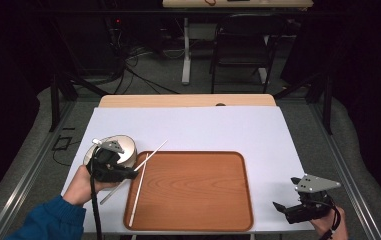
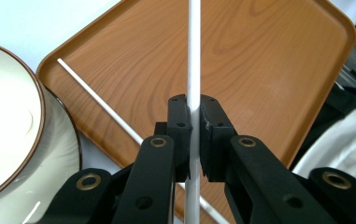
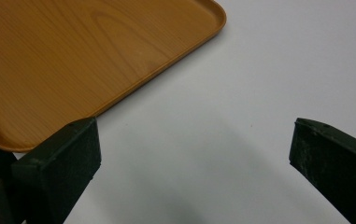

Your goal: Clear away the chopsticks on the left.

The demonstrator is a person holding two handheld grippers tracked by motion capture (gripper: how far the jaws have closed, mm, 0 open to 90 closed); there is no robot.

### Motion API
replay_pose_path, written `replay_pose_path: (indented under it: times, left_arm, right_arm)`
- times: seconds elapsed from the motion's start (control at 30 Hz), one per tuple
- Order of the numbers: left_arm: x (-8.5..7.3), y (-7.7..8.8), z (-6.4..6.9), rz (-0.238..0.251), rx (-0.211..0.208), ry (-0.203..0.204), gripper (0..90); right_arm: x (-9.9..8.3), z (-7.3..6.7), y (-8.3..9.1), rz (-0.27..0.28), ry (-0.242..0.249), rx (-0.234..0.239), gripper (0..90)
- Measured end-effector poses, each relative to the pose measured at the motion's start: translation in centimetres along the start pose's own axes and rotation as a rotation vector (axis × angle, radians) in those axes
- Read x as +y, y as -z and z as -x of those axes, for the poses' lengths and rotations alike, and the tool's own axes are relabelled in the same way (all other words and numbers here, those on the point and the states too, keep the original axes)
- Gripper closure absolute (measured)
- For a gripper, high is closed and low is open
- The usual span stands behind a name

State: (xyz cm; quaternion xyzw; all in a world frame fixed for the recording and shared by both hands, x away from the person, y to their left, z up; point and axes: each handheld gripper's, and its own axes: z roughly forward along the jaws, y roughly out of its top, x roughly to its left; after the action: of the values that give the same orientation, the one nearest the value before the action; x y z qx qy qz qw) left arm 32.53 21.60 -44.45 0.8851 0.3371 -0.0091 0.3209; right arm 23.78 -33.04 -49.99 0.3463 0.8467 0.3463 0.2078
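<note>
white chopstick (image 2: 194, 56), clamped in left tool (image 2: 194, 140)

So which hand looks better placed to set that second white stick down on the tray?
Left. Its gripper is already shut on one chopstick at the tray's left edge, beside the chopstick lying there. The right gripper sits open off the tray's right corner, holding nothing.

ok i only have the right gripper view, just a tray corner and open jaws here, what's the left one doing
Observer: The left gripper is shut on a white chopstick, held over the wooden tray.
Operator: is there a second stick
Observer: Yes, a second chopstick lies along the tray's left side, one end near its front edge.
Operator: anything else on the table
Observer: A cream bowl with a brown rim stands just left of the tray, by the left gripper.
</note>
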Motion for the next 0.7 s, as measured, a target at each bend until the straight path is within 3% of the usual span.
replay_pose_path:
  times: [0.3, 0.33, 0.5, 0.67, 0.7]
  left_arm:
    - [-0.1, -1.7, 0.3, 0.052, 0.009, 0.071, 84.3]
    - [-0.1, -1.9, 0.4, 0.06, -0.004, 0.075, 84.3]
    - [-0.2, -2.8, 0.8, 0.086, 0.011, 0.086, 84.2]
    - [-0.7, -3.7, 0.7, 0.118, -0.005, 0.133, 84.3]
    - [-0.8, -3.9, 0.8, 0.12, 0.009, 0.135, 84.3]
  right_arm:
    - [0.0, 0.0, 0.0, -0.002, 0.001, -0.001, 1.7]
    - [0.0, 0.0, 0.0, -0.001, -0.001, -0.002, 1.7]
    - [0.0, 0.0, 0.1, -0.002, -0.001, -0.004, 1.7]
    - [0.0, 0.0, 0.1, -0.002, 0.0, -0.006, 1.8]
    - [0.0, 0.0, 0.1, -0.002, 0.0, -0.006, 1.8]
